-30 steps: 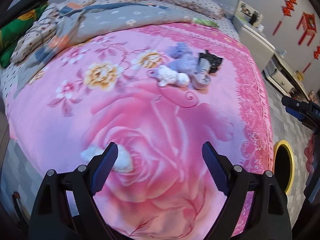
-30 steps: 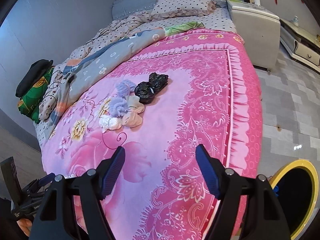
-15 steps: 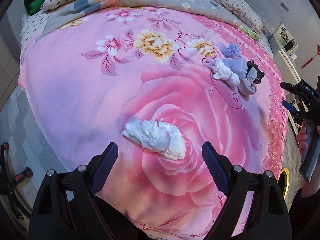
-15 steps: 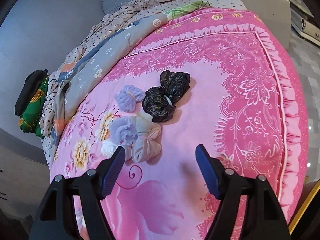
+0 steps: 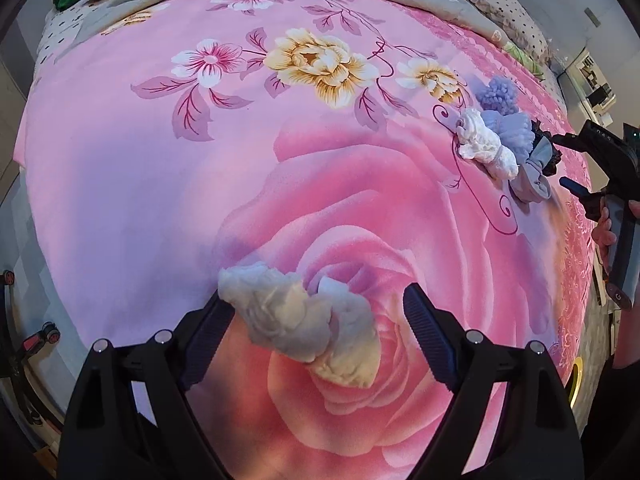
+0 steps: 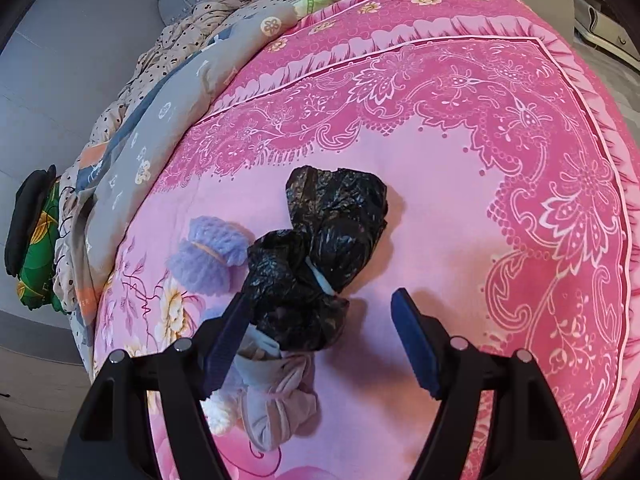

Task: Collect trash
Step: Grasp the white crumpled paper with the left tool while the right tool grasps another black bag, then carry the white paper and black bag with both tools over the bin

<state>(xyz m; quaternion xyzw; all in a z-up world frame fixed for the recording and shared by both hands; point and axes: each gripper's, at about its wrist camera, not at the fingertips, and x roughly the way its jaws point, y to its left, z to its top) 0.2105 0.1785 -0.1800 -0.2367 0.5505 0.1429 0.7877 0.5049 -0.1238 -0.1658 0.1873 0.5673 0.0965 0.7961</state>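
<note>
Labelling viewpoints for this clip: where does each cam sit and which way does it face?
Left wrist: on the left gripper, facing steeply down at a crumpled white tissue wad on the pink floral bedspread; own open fingers show, plus the right gripper and a hand.
Right wrist: on that right gripper, facing down at a tied black plastic bag; own open fingers show.
Shared: bedspread, lilac knitted bundle.

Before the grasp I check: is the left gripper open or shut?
Open. The left gripper has jaws wide apart around the white wad, not pressing it.
</note>
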